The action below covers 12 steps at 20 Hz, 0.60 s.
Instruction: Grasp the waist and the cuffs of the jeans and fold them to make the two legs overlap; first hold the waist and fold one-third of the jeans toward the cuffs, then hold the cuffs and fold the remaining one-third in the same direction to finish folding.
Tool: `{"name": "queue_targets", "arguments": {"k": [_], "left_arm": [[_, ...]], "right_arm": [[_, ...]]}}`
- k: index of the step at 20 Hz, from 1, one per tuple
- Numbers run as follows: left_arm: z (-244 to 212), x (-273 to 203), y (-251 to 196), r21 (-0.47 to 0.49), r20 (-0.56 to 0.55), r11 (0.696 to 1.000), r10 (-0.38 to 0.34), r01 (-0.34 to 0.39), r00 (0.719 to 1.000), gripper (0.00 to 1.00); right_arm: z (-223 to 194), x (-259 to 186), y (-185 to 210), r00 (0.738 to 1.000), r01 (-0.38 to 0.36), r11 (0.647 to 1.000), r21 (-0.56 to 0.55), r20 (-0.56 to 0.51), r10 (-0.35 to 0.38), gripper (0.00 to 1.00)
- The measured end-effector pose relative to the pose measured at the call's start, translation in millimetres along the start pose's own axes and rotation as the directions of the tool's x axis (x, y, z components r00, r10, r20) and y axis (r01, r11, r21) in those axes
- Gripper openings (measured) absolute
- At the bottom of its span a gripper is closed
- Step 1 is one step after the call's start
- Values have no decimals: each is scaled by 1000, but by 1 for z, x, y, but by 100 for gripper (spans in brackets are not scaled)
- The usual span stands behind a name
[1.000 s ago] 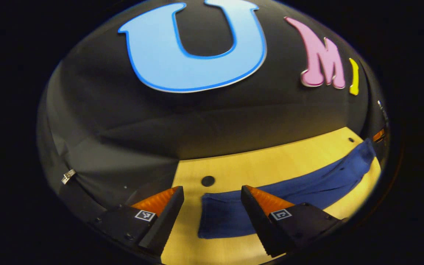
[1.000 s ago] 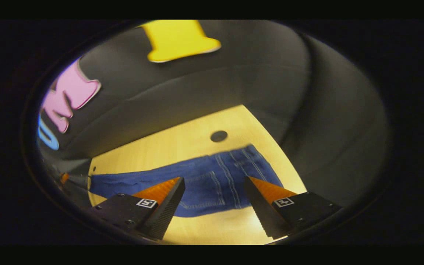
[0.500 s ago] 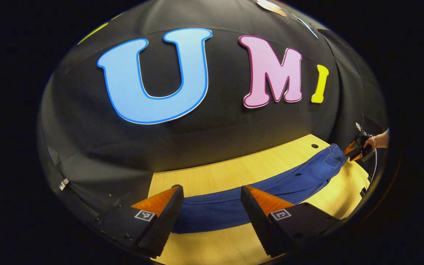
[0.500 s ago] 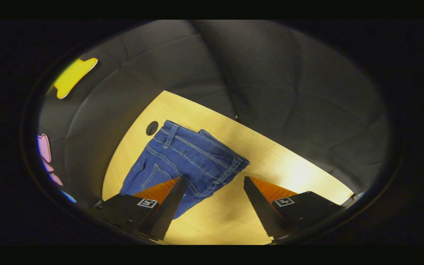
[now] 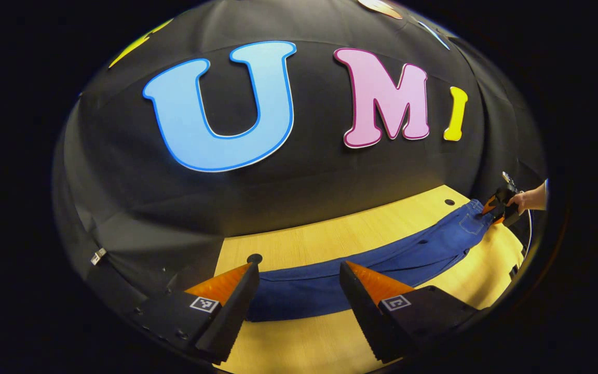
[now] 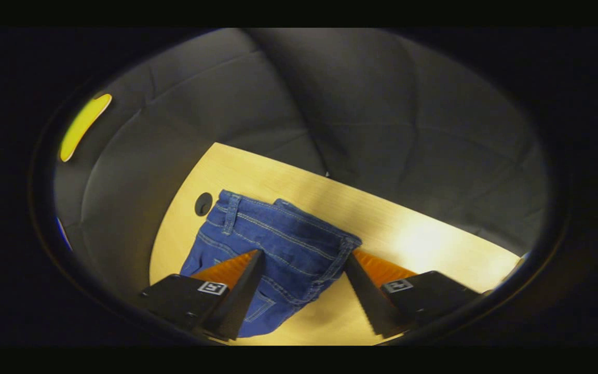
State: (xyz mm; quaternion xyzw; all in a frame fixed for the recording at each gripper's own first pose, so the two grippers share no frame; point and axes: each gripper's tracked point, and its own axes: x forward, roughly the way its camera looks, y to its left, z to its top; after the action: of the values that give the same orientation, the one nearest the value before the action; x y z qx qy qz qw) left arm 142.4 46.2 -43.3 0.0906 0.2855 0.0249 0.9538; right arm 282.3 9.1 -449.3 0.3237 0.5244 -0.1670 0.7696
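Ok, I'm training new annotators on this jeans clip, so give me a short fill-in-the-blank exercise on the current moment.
1. The jeans lie on a ____ table.
2. The left gripper has its fingers ____, with the cuff end between them.
3. The right gripper hangs over the ____ end of the jeans.
4. A round ____ in the table sits beside the waistband.

Missing words: wooden; open; waist; hole

No readable text, brand or number on the jeans (image 6: 273,234) or the worktop (image 6: 423,239). Each gripper carries small square black-and-white coded markers on its finger bases: left gripper (image 5: 299,291), right gripper (image 6: 304,280). These are patterns, not legible characters.
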Motion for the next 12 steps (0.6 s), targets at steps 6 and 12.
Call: {"name": "queue_targets", "arguments": {"k": [6,12], "left_arm": [[-7,-5,-2,-9,-22,1000,14,-15,1000,98],[-12,-26,10,-37,-11,999,22,-22,1000,98]], "right_arm": [[2,-2,7,997,-66,997,-42,47,67,10],[22,-66,36,952,-222,971,-91,196,236,0]]}}
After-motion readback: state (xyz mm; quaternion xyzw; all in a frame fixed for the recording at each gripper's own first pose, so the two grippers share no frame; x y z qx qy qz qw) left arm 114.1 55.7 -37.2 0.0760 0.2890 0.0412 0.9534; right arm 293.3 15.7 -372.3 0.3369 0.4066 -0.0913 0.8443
